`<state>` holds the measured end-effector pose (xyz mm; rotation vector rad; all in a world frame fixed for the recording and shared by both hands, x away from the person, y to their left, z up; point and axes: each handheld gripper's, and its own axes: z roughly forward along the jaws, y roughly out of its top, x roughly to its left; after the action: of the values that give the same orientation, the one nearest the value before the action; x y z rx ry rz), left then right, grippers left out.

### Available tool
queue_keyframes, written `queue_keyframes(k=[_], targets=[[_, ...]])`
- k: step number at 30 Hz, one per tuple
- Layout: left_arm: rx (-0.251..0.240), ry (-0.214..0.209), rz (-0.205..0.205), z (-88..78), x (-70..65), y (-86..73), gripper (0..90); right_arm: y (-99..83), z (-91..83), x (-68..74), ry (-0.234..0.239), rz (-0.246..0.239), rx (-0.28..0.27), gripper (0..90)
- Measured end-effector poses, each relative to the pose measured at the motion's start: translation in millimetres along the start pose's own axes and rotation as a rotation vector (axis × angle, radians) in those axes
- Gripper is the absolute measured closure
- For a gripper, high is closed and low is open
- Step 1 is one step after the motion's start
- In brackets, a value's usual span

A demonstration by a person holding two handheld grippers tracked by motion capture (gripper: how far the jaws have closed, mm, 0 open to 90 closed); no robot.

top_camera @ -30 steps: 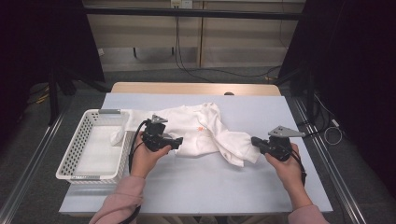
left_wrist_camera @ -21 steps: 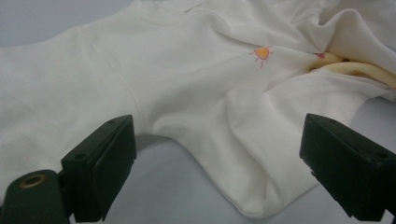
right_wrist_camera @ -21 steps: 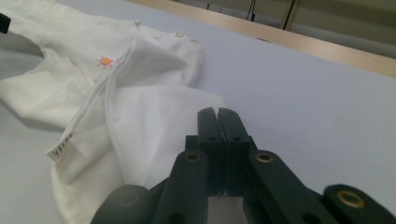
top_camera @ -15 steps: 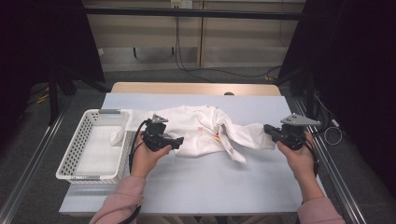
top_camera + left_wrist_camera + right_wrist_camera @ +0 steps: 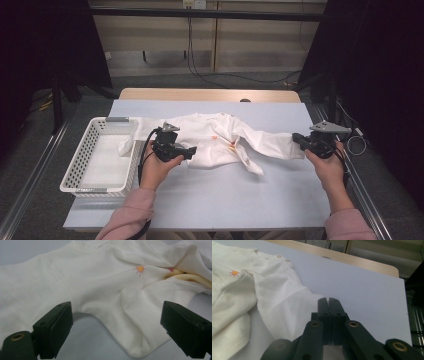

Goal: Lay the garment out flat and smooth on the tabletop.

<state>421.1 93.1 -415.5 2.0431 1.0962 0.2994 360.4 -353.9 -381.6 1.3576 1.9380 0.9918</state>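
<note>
A white baby garment [image 5: 215, 142] with small orange prints lies crumpled on the pale blue table [image 5: 225, 195]. One sleeve [image 5: 270, 144] is drawn out straight to the right, its end pinched in my right gripper [image 5: 296, 139]. In the right gripper view the jaws [image 5: 328, 301] are pressed together with the sleeve [image 5: 284, 307] running in under them. My left gripper [image 5: 190, 151] rests at the garment's left side, its jaws standing wide apart. In the left gripper view the cloth [image 5: 100, 285] lies just ahead of the open gripper [image 5: 117, 317], between the two jaws but untouched.
A white mesh basket [image 5: 80, 155] stands at the table's left edge, with one end of the garment hanging over its rim. A wooden strip [image 5: 210, 94] borders the far side. Metal rails run along both sides of the table.
My right gripper has moved right and slightly up, pulling the sleeve out straight from the bunched garment. The left gripper has stayed where it was.
</note>
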Motion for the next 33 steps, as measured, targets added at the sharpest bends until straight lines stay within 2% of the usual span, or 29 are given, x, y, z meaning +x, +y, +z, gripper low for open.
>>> queue_keyframes(k=[2,12,26,28,30,33], targets=[[-0.006,-0.003,0.0,0.5,-0.4,-0.1,11.0,-4.3,-1.1,-6.1,-0.012,0.008,0.009,89.1],[-0.013,-0.002,-0.002,-0.1,-0.3,0.3,11.0,-12.2,0.5,-19.3,-0.049,0.038,0.024,89.1],[-0.01,-0.007,0.005,0.0,0.2,0.5,11.0,-16.1,10.9,-33.4,-0.097,0.041,0.053,89.0],[0.004,-0.014,-0.011,0.2,-0.3,0.1,11.0,-16.4,12.8,-34.6,-0.109,0.037,0.056,89.0],[-0.006,-0.008,0.002,1.7,0.4,-0.1,11.0,-16.3,14.1,-36.0,-0.111,0.034,0.054,89.0],[-0.005,-0.007,-0.002,2.4,-0.7,-0.4,11.0,-16.7,18.1,-38.6,-0.122,0.045,0.055,88.8]])
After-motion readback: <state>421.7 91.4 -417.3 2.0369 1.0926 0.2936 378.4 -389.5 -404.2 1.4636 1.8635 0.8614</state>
